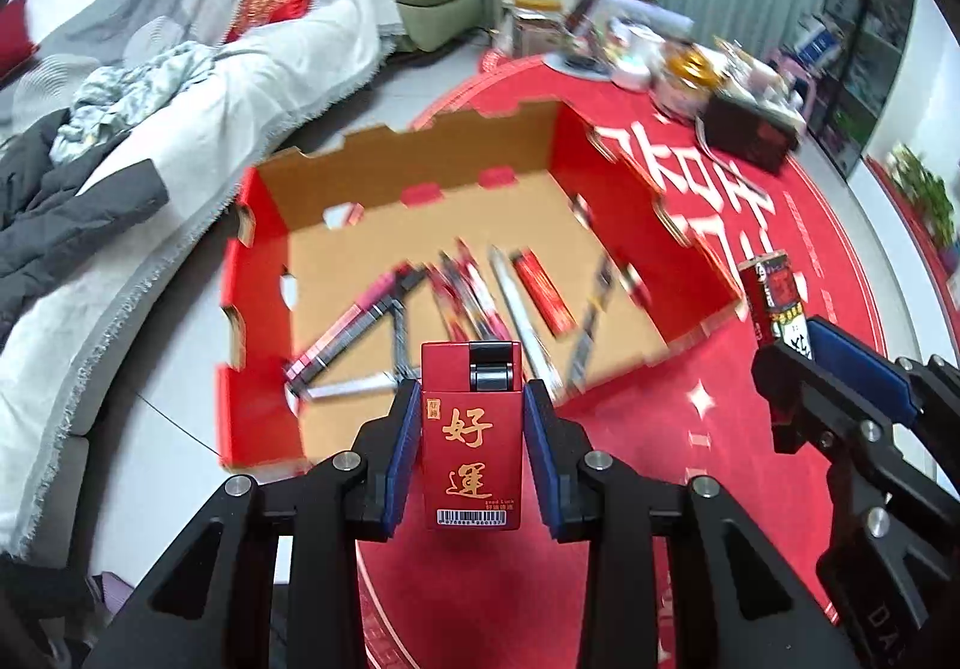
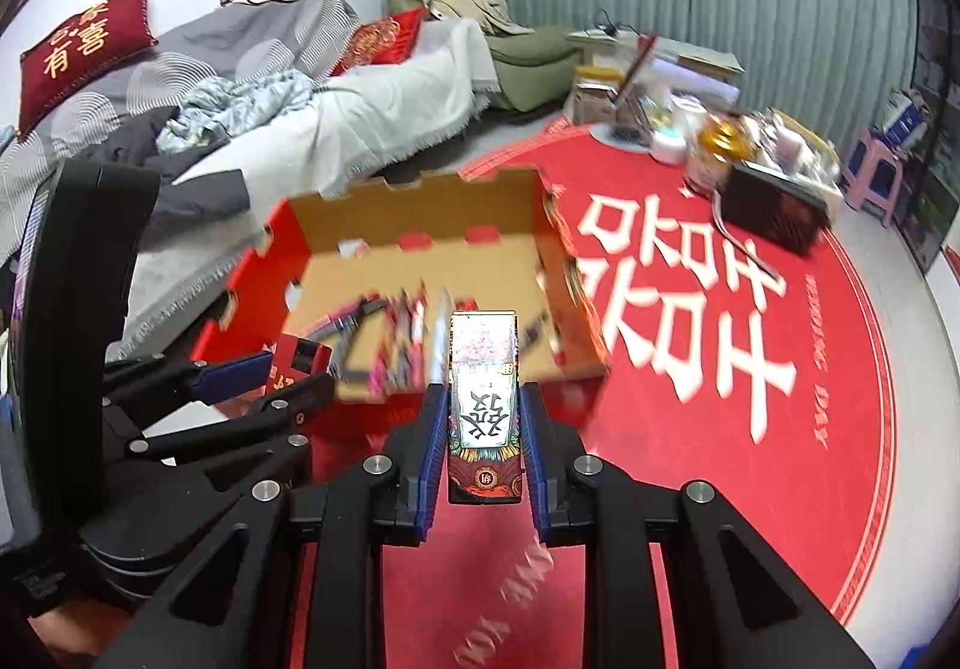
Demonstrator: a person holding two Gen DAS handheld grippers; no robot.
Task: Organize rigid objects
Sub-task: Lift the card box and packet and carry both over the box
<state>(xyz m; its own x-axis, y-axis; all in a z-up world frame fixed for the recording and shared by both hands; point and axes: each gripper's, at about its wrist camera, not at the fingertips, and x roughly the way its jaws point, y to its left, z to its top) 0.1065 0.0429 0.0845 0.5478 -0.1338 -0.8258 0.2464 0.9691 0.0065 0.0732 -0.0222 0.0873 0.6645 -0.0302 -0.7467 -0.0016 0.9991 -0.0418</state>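
My left gripper (image 1: 471, 411) is shut on a red lighter with gold characters (image 1: 471, 441), held above the near edge of a red cardboard box (image 1: 264, 273). My right gripper (image 2: 483, 417) is shut on a patterned lighter with a white label (image 2: 483, 405), held near the box's (image 2: 252, 285) front right corner. The box holds several pens and slim red items (image 1: 480, 297). Each gripper shows in the other's view: the right one (image 1: 792, 345) at the right edge, the left one (image 2: 282, 375) at the left.
The box sits on a round red rug with white characters (image 2: 690, 309). A sofa with blankets and clothes (image 1: 120, 129) lies to the left. A black box (image 2: 774, 213) and cluttered items (image 2: 660, 117) stand at the rug's far side.
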